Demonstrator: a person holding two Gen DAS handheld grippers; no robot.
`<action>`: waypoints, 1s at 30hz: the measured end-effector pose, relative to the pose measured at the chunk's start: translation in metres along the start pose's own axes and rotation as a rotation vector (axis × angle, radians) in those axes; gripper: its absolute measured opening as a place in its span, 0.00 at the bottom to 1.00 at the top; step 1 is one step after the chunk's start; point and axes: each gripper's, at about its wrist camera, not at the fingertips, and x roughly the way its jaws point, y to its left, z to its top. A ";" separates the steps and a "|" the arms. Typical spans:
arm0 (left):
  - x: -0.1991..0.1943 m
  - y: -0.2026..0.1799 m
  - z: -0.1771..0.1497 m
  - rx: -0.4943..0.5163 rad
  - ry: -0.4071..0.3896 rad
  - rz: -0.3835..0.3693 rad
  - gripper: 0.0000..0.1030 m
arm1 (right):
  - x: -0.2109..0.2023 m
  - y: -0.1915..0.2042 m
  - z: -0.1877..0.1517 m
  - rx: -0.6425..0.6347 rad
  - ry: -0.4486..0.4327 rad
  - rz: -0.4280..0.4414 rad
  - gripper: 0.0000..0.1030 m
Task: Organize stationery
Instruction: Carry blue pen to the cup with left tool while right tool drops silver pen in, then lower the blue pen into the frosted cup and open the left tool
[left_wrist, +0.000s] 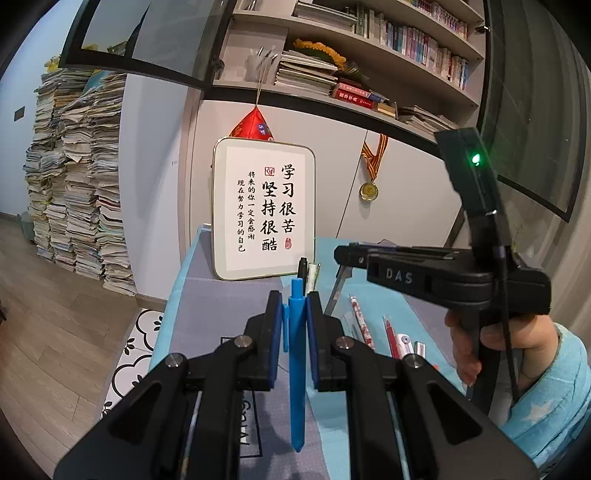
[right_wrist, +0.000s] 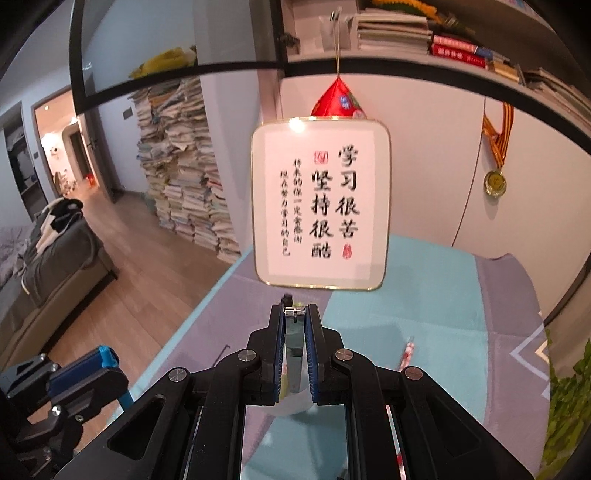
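My left gripper (left_wrist: 293, 295) is shut on a blue pen (left_wrist: 296, 354), which stands upright between the pads with its clip to the left. The same gripper shows low on the left in the right wrist view (right_wrist: 92, 363). My right gripper (right_wrist: 294, 309) is shut on a thin clear plastic piece (right_wrist: 294, 343) with a small metal fitting on its top edge. A hand in a light blue sleeve holds that gripper (left_wrist: 341, 254) to the right of the left one. A patterned pen (left_wrist: 360, 321), a red pen (left_wrist: 389, 336) and a small white item (left_wrist: 404, 339) lie on the cloth.
A framed calligraphy sign (right_wrist: 321, 203) leans against the wall at the back of the table. A black pen (left_wrist: 303, 269) and a white one (left_wrist: 314, 275) stand just before it. The table's teal and grey cloth (right_wrist: 424, 295) ends at a left edge above wooden floor. Stacked books stand by the wall.
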 end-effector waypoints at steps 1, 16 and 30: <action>0.000 0.000 0.001 0.000 0.001 0.000 0.11 | 0.002 -0.001 0.000 0.004 0.007 0.003 0.11; -0.002 -0.004 0.003 0.009 0.003 -0.002 0.11 | 0.020 -0.013 -0.016 0.077 0.095 0.036 0.11; 0.001 -0.026 0.038 0.046 -0.098 -0.014 0.11 | -0.052 -0.047 -0.061 0.120 0.016 0.012 0.11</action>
